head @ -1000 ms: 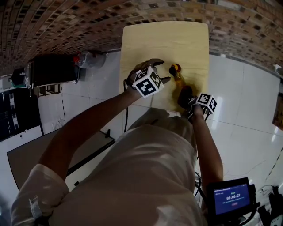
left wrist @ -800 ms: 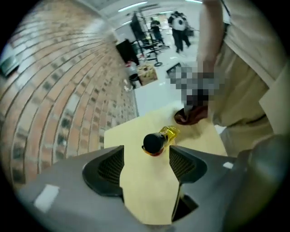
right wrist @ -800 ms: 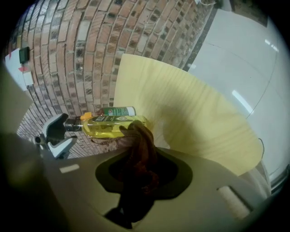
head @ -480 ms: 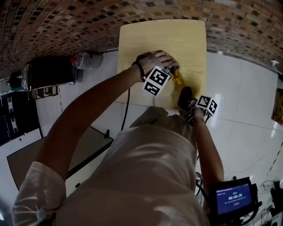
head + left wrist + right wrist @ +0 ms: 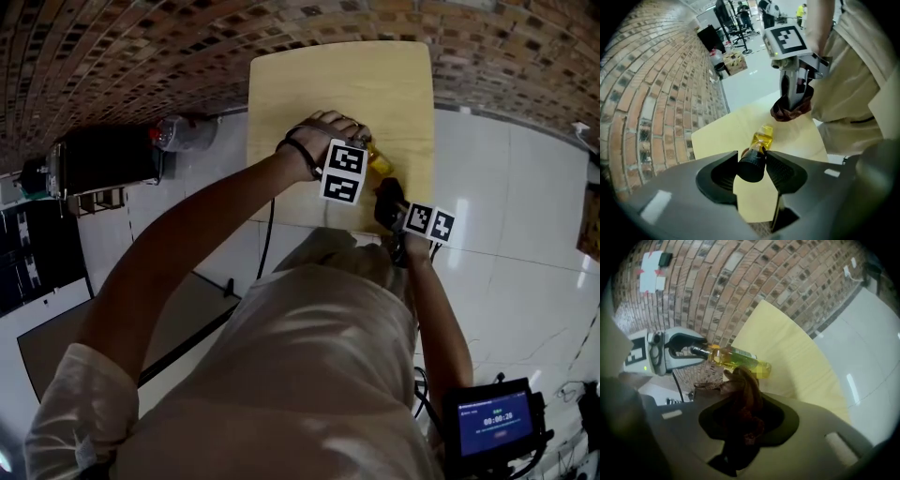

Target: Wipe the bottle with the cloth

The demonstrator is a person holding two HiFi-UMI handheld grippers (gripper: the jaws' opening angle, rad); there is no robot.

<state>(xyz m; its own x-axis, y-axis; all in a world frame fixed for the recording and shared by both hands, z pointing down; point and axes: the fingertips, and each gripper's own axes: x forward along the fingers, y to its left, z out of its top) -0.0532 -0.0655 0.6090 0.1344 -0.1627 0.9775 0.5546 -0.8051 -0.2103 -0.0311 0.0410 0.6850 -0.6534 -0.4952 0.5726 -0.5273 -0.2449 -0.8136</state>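
On a pale wooden table [image 5: 337,84] by a brick wall, wiping looks not yet begun: the left gripper [image 5: 751,165], its jaws just closing, pinches the black cap of a standing bottle [image 5: 762,138] of clear yellow liquid, while the right gripper [image 5: 740,427] clamps a bunched dark cloth [image 5: 742,390] near it.

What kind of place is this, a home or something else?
Probably an indoor work or test space rather than a home: a bare brick wall, a glossy white tiled floor, one small wooden table, and a timer screen.
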